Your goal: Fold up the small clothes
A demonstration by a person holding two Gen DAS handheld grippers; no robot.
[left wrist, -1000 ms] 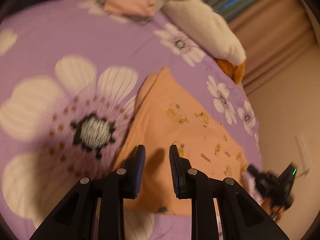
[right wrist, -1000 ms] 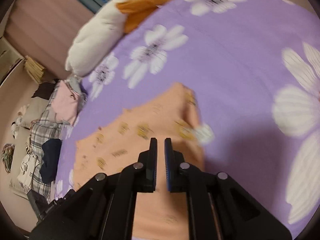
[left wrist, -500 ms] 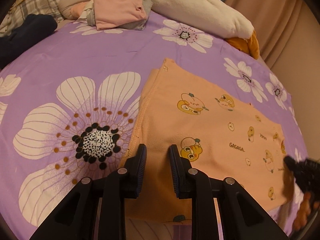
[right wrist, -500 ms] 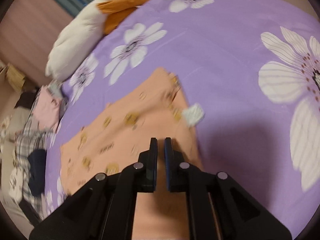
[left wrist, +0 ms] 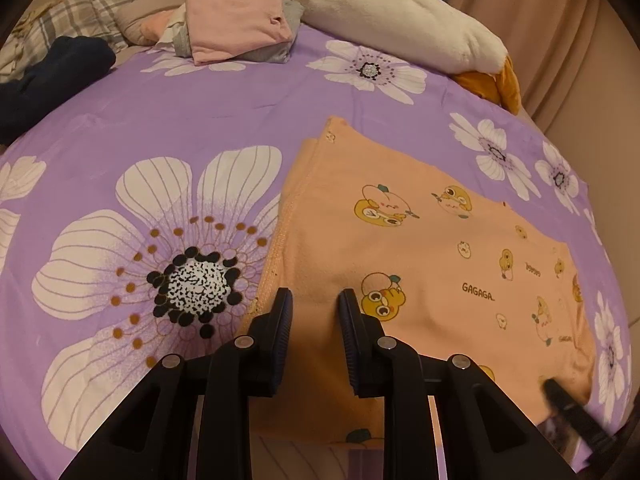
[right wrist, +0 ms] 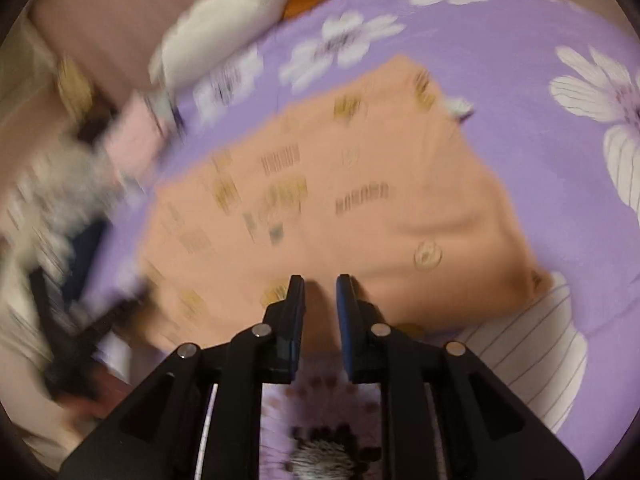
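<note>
Left jaws: your left gripper point(left wrist: 315, 312) hangs over the near left part of the orange cloth point(left wrist: 408, 264). Its jaws stand a little apart. Nothing sits between them, and they hold nothing.
Right jaws: your right gripper point(right wrist: 320, 300) hangs over the near edge of the orange cloth point(right wrist: 340, 200). Its jaws have just been opening, and now there is a small gap. Nothing sits between them. The picture is too blurry for you to tell if the tips touch the cloth.
Cloth: it lies flat on the purple flower bedspread point(left wrist: 180, 128), just past both sets of jaws. Your left gripper is near its stitched left edge.
Words: you can read "GAGAGA" on the cloth, next to small cartoon pictures. The other little words are too small to read.
Far side: a folded pink cloth point(left wrist: 236, 20) and a white plush toy point(left wrist: 400, 20) sit well apart from the orange cloth.
</note>
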